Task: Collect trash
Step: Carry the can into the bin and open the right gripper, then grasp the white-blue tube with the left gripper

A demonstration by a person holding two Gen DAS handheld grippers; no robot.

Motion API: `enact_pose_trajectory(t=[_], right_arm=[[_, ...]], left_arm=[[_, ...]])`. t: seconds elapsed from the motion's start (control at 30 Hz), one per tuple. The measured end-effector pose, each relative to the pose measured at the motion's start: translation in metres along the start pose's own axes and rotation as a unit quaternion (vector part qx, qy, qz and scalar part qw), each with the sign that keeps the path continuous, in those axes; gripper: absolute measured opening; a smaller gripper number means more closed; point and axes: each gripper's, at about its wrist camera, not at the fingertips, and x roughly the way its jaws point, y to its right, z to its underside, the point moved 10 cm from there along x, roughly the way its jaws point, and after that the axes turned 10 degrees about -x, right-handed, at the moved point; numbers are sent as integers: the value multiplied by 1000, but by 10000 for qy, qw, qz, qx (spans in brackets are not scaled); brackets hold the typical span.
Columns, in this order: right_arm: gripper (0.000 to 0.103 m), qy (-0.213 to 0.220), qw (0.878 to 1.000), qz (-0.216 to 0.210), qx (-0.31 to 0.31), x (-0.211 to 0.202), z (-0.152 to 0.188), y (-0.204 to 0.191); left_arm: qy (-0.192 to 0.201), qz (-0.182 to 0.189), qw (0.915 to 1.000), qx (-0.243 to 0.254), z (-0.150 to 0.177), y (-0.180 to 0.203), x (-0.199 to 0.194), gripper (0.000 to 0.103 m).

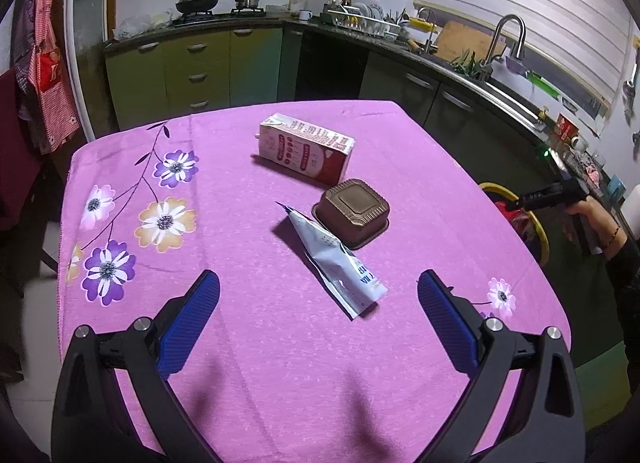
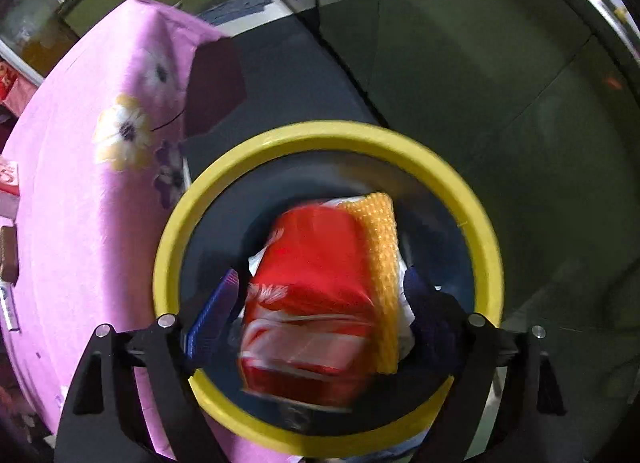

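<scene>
A kitchen table under a pink flowered cloth (image 1: 248,343) carries three pieces of trash: a milk carton (image 1: 306,153) lying far, long axis left to right, a brown square tub (image 1: 352,211) upside down, touching a crumpled white pouch (image 1: 340,267) running from far left to near right. The left gripper (image 1: 318,295) hangs wide open above the pouch's near end. To the right, the right gripper (image 2: 320,307) stands open, pads clear of a blurred red-and-yellow packet (image 2: 320,303) in the yellow-rimmed bin (image 2: 320,135).

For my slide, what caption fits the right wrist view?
Open right gripper above yellow-rimmed round bin, red-and-yellow crumpled wrapper between its fingers.
</scene>
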Motion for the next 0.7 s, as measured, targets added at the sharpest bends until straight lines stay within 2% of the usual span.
enact_pose_trajectory(t=[0.17,0.37,0.43,0.53,0.7], right_arm=[[84,512,9987,43,-5,-38,13,-6],[85,1417,9896,-130,-226,-91,42,-52],[86,1694,9846,-347,-266,-105,55,-70],[87,1938,9788,-598,-291,-115,71,-92],[88,2091,9743,-678,-487,-116,84,-124]], left_arm=[[-187,-115,9997,-99,5,1,12,95],[-494,-228,9978,-384,15,0,33,95],[-544,-282,9971,-456,15,1,39,95],[-618,-324,9959,-579,14,4,49,95],[-786,-520,9935,-640,9,12,73,95]])
